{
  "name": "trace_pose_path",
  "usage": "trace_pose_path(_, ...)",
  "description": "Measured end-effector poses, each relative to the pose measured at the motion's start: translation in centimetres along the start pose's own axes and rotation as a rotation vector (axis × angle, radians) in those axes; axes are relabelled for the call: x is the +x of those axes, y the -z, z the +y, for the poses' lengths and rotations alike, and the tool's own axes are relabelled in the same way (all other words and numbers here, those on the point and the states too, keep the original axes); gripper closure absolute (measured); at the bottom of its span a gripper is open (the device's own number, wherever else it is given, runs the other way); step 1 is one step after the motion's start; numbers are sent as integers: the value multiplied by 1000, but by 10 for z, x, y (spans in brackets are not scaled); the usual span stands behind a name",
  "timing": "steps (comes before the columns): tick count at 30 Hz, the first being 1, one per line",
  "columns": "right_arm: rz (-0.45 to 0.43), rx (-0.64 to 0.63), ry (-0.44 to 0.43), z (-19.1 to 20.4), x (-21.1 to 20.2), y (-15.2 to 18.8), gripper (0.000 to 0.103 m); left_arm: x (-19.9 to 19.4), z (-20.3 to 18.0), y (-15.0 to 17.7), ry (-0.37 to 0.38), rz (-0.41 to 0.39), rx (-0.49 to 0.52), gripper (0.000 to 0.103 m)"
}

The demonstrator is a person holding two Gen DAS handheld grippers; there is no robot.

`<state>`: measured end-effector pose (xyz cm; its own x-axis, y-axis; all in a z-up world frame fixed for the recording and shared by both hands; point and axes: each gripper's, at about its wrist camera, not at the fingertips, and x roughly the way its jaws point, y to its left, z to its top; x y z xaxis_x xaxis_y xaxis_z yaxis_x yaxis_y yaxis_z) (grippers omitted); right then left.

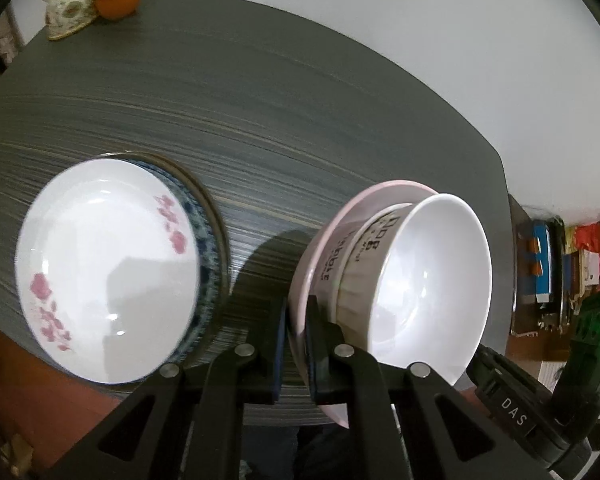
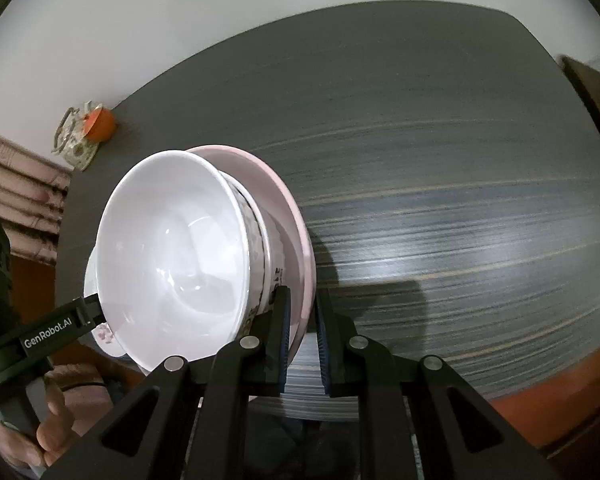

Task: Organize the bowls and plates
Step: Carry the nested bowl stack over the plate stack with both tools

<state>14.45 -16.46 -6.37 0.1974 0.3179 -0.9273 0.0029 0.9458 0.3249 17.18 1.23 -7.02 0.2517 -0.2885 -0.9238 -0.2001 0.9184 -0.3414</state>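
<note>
Left hand-held gripper (image 1: 297, 344) pinching pink plate (image 1: 364, 200) rim; right hand-held gripper (image 2: 303, 332) pinching opposite rim; white bowl (image 2: 172, 264) stacked inside; dark bench (image 2: 440, 160) below.

The floral plate (image 1: 104, 264) is blurred, hiding most of perhaps two plates stacked beneath

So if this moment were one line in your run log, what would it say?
left gripper: shut on pink plate rim | right gripper: shut on same rim | load: white bowl stack on plate | flowered plates: on table
</note>
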Motion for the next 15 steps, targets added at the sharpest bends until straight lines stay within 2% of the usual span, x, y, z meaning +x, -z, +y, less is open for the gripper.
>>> trace_pose_path(15,18,-135,-58,83,1,-1,89,-55,84,-10,-61,-77,-113,97)
